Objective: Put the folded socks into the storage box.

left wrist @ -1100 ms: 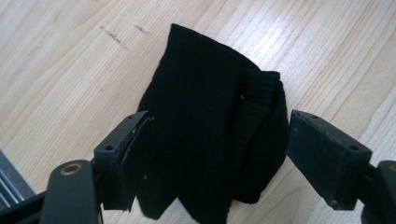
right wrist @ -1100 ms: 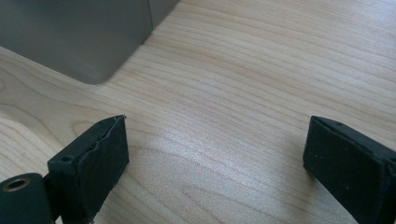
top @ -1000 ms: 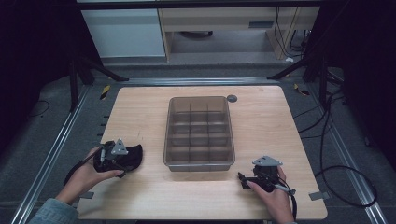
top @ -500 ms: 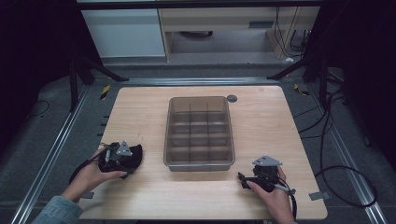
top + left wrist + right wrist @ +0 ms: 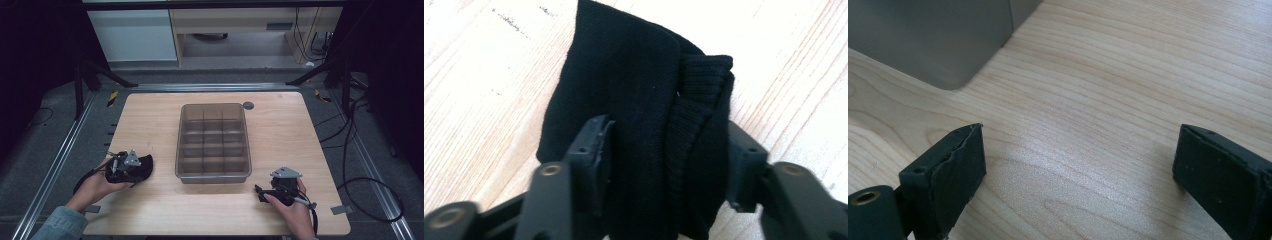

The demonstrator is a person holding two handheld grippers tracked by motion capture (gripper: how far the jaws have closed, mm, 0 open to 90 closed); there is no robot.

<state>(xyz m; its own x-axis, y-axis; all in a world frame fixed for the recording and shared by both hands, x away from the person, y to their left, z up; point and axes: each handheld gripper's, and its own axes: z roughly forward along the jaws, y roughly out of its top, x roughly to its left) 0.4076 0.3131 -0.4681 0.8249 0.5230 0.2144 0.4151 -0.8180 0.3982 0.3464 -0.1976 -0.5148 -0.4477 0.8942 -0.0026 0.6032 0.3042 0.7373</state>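
From my remote seat I see a light wooden counter (image 5: pixel 150 107) with rounded corners, set on a grey floor (image 5: pixel 45 150) between two metal rails (image 5: pixel 50 172). Beyond it stands a white cabinet (image 5: pixel 132 35) beside a pale wooden shelf unit (image 5: pixel 240 27). Black stand legs (image 5: pixel 97 70) slant down at both far corners. Dark cables (image 5: pixel 372 187) loop across the floor at the right. Both sides fall into darkness; light falls on the counter.

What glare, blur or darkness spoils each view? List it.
High view: dark surroundings, table evenly lit, divided bin slightly soft. Left gripper view: pale overexposed wood, black sock loses detail. Right gripper view: sheen on the wood, bin corner blurred.
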